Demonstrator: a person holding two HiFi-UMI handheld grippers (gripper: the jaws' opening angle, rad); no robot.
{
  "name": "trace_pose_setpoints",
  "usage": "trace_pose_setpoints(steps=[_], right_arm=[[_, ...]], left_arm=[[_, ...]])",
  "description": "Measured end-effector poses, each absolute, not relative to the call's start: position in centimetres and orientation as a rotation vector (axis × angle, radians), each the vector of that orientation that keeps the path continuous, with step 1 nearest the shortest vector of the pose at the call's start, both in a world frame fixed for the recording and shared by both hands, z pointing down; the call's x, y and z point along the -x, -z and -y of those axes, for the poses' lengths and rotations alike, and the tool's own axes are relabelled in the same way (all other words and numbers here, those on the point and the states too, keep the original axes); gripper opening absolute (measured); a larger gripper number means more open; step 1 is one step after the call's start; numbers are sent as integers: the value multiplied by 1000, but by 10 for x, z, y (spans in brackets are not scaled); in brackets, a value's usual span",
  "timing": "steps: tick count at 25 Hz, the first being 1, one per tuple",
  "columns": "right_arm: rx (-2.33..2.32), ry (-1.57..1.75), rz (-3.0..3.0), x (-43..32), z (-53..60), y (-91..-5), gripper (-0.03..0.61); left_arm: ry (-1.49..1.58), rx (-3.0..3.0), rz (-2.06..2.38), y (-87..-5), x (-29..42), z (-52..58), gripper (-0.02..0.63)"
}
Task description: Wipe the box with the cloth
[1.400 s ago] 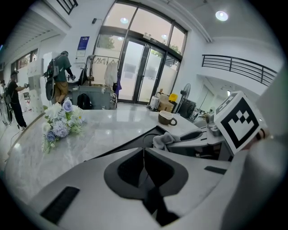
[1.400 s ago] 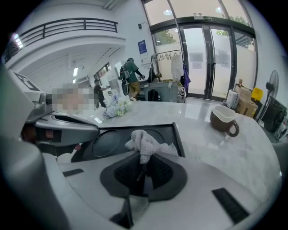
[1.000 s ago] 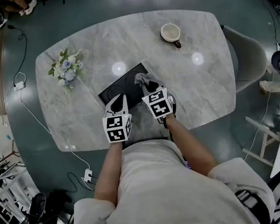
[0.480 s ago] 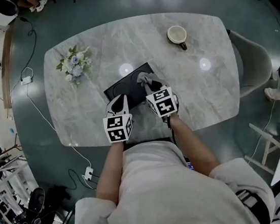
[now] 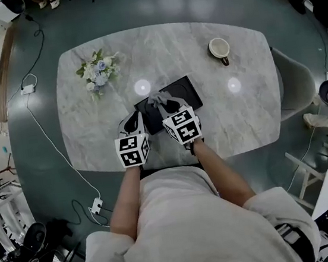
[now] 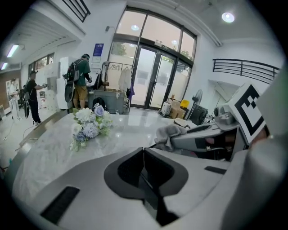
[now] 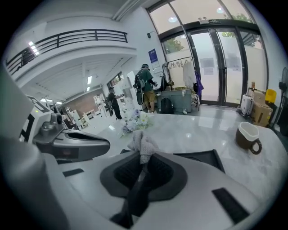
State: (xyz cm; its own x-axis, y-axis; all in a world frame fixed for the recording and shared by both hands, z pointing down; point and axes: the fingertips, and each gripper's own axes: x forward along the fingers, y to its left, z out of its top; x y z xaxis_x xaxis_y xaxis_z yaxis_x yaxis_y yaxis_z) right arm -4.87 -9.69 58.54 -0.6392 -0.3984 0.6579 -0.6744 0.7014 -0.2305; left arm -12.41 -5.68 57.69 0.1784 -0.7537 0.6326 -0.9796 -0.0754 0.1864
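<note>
A flat black box [image 5: 177,95] lies mid-table. A crumpled grey cloth [image 5: 160,100] rests on its left part, and my right gripper [image 5: 166,108] is shut on it. In the right gripper view the cloth [image 7: 141,144] bunches up out of the shut jaws, with the box [image 7: 200,157] showing beyond them. My left gripper [image 5: 136,116] sits at the box's near left corner. Its jaws [image 6: 143,150] are shut with nothing visibly between them. From there the right gripper [image 6: 202,139] and the cloth [image 6: 168,134] appear just to the right.
A bunch of pale flowers [image 5: 98,72] lies at the table's far left. A brown-and-white mug [image 5: 220,49] stands at the far right. The marble table [image 5: 240,117] has a near edge just below the grippers. A chair [image 5: 295,83] stands to the right. People stand far off [image 6: 81,83].
The cloth in my right gripper has gone from the box's right end to its left part. The left gripper, earlier at the near edge's middle, is now at the box's left corner.
</note>
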Motion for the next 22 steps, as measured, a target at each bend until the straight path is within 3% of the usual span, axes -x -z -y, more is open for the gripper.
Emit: trace_pose_setpoints(steps=[11, 22], right_arm=[[-738, -607, 2258, 110, 77, -598, 49], [-685, -609, 2133, 126, 72, -634, 49]], left_arm=[[-433, -1901, 1572, -585, 167, 66, 29], [-430, -1912, 1503, -597, 181, 80, 29]])
